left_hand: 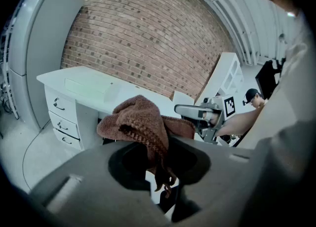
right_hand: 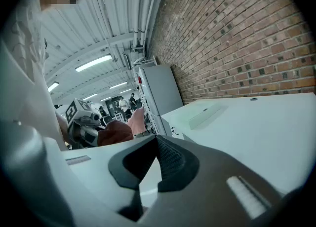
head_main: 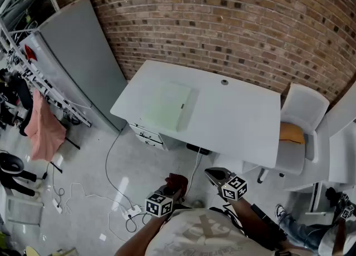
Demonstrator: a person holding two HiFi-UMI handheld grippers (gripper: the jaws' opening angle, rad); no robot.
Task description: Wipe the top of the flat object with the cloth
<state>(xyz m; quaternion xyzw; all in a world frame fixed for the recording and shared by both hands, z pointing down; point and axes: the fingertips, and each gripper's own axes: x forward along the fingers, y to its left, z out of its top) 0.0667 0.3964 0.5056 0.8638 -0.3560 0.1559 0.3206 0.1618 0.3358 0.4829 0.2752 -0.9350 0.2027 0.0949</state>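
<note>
A flat pale-green slab (head_main: 166,106) lies on the left half of the white desk (head_main: 239,121); it also shows as the slab (left_hand: 89,87) in the left gripper view and as the slab (right_hand: 207,115) in the right gripper view. My left gripper (head_main: 168,189) is held low in front of the desk, well short of it, shut on a brown knitted cloth (left_hand: 140,122) that bunches over its jaws. The cloth (head_main: 177,182) shows dark red from above. My right gripper (head_main: 218,176) hovers beside it, jaws shut together with nothing between them (right_hand: 157,144).
A grey cabinet (head_main: 83,54) stands left of the desk against the brick wall (head_main: 233,15). A white chair with an orange cushion (head_main: 297,132) sits at the desk's right. Cables and a power strip (head_main: 128,211) lie on the floor. A rack with pink fabric (head_main: 41,129) is far left.
</note>
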